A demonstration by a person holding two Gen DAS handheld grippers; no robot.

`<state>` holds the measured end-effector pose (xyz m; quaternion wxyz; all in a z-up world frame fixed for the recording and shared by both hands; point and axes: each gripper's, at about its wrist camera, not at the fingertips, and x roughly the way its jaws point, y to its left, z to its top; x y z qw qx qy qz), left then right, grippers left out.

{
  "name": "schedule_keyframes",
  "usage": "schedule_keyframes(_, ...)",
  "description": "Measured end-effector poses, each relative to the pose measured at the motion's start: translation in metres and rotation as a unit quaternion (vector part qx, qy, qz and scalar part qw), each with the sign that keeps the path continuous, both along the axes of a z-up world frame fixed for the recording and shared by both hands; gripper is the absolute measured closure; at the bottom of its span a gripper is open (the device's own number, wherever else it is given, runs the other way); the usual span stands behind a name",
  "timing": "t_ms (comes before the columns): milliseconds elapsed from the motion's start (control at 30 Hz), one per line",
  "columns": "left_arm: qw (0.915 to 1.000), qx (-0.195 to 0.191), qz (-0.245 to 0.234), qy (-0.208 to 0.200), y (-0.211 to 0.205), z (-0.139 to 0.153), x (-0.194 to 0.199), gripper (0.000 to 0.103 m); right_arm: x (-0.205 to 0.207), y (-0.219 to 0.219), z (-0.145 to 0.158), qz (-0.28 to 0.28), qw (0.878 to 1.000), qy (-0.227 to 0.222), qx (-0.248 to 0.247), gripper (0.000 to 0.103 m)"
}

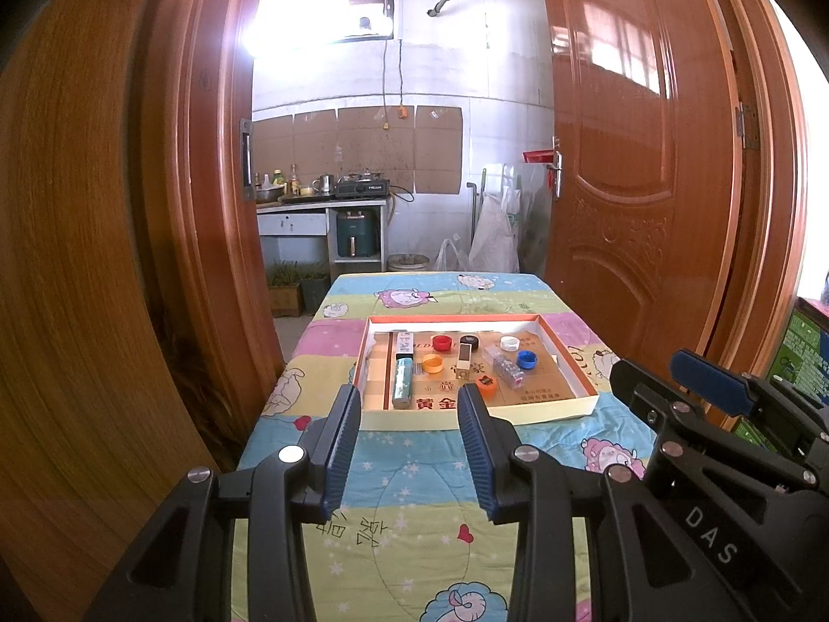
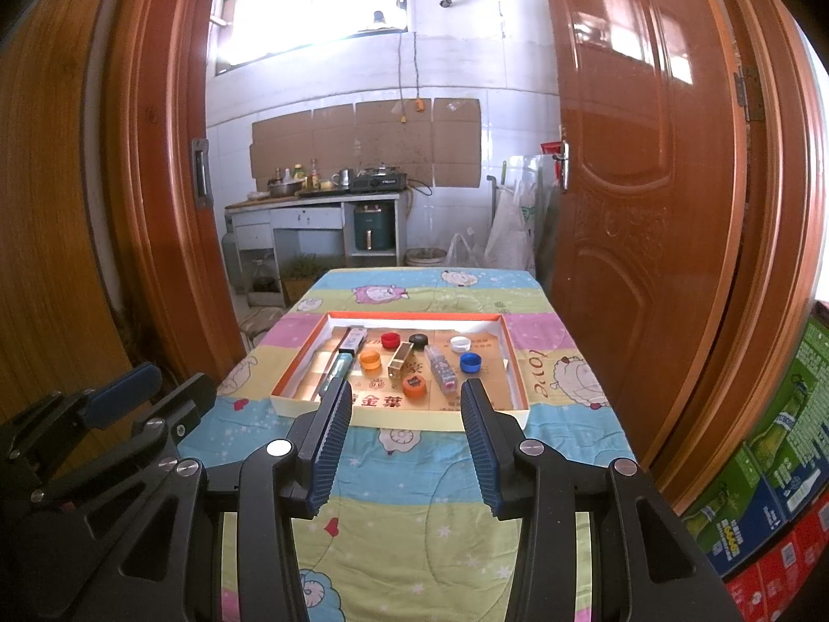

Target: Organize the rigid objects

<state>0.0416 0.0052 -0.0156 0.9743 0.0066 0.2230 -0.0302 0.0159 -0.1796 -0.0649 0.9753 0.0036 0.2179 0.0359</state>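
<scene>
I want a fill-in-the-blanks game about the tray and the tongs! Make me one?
1. The bottle caps lie inside a shallow ____ on the quilt-covered table.
2. The cap nearest the white cap is coloured ____.
3. Both the left tongs and the right tongs have their jaws ____.
4. The red cap sits beside a ____ cap.

Missing words: tray; blue; open; black

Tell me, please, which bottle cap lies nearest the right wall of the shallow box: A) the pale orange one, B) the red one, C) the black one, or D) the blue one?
D: the blue cap lies closest to the right wall of the box, with the white cap just behind it, while the red cap, black cap and pale orange cap lie further left.
</scene>
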Motion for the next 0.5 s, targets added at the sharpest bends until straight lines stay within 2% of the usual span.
schedule_keyframes(500,1.0,0.001,0.0,0.002,-0.0029,-0.003,-0.0016,0.064,0.0002,-0.0004,0.0001,0.0,1.0,0.0,-0.001,0.058)
